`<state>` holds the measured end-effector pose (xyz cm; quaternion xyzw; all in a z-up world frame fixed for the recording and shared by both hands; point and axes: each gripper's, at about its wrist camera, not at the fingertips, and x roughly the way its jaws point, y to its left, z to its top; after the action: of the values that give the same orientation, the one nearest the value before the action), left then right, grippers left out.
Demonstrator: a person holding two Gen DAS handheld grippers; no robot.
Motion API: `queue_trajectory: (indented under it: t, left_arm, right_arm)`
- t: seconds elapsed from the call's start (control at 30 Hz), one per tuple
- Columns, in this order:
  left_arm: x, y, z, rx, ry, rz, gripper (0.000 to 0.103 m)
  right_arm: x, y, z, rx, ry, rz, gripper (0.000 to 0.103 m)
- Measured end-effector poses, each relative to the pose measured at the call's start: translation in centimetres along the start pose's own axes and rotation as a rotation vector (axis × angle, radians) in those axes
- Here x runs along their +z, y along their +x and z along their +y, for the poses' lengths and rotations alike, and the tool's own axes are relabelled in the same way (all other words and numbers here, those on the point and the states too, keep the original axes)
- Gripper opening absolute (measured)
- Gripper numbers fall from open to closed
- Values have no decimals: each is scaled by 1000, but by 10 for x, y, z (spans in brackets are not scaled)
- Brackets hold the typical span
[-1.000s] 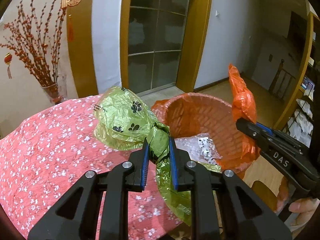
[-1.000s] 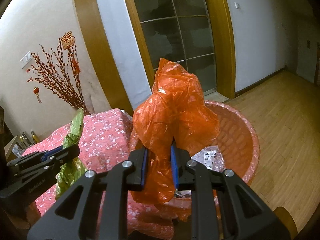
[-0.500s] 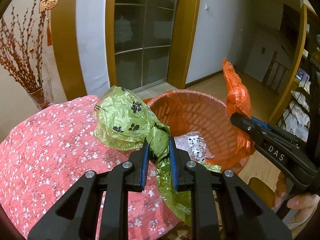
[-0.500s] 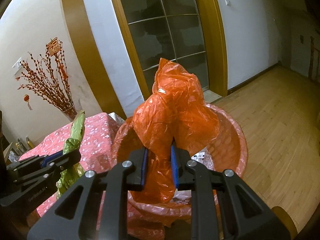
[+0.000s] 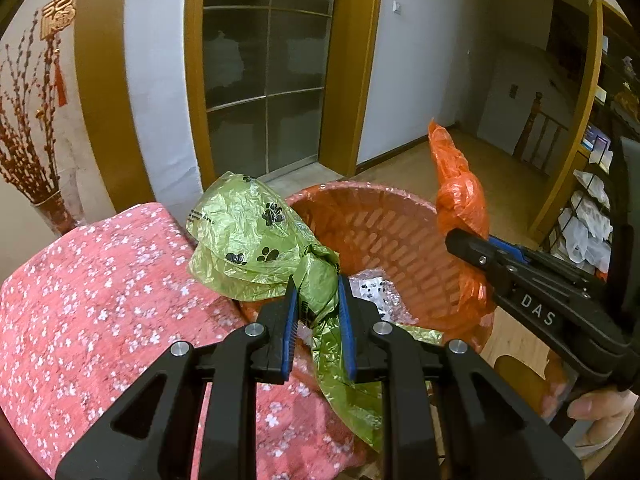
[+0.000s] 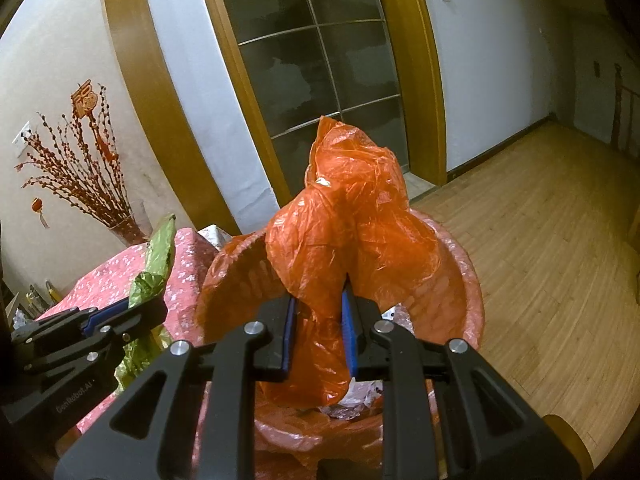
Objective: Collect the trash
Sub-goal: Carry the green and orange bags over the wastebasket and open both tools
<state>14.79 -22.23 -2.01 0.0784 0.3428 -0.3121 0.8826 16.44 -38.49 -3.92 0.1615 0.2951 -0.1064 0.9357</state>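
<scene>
A bunched green plastic bag (image 5: 256,240) printed with black paw marks is pinched between the blue pads of the left gripper (image 5: 318,300), whose jaws stand narrow on the crumpled film. The bag's upper part is spread over the edge of the pink floral tablecloth (image 5: 88,288), and its lower tail hangs past the fingers, where the end is hidden behind the gripper body. In the right wrist view only a thin green strip (image 6: 158,264) of it is seen above the left gripper (image 6: 160,308).

A gathered fold of the orange bin liner (image 6: 352,216) is clamped between the narrow pads of the right gripper (image 6: 318,308); how the fold joins the rest of the liner is hidden behind the fingers. The liner is fitted in a slotted wastebasket (image 5: 384,240) just beside the table. At its bottom, clear crumpled wrapping (image 5: 376,292) with dark specks is partly seen; what it is cannot be made out. A fingertip (image 5: 596,406) of the hand on the right gripper (image 5: 452,240) is cut off at the frame edge.
</scene>
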Motion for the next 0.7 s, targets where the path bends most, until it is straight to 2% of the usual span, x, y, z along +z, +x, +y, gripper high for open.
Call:
queue_trajectory:
  t: [0.27,0.47,0.63,0.7]
  left_arm:
    - [8,12,-4,-41,-1,2,19]
    - [14,23,3,-92,-52,15,20]
    - [10,33,9,-117,-82,52,32]
    - [7,35,10,-124,-88,61,40]
  right_arm:
    - [6,7,-5,1,19,0,21]
    - [11,9,-10,29,44,-5,27]
    - [12,9,-15,35,61,-6,37]
    - [11,9,-16,36,66,-4,38]
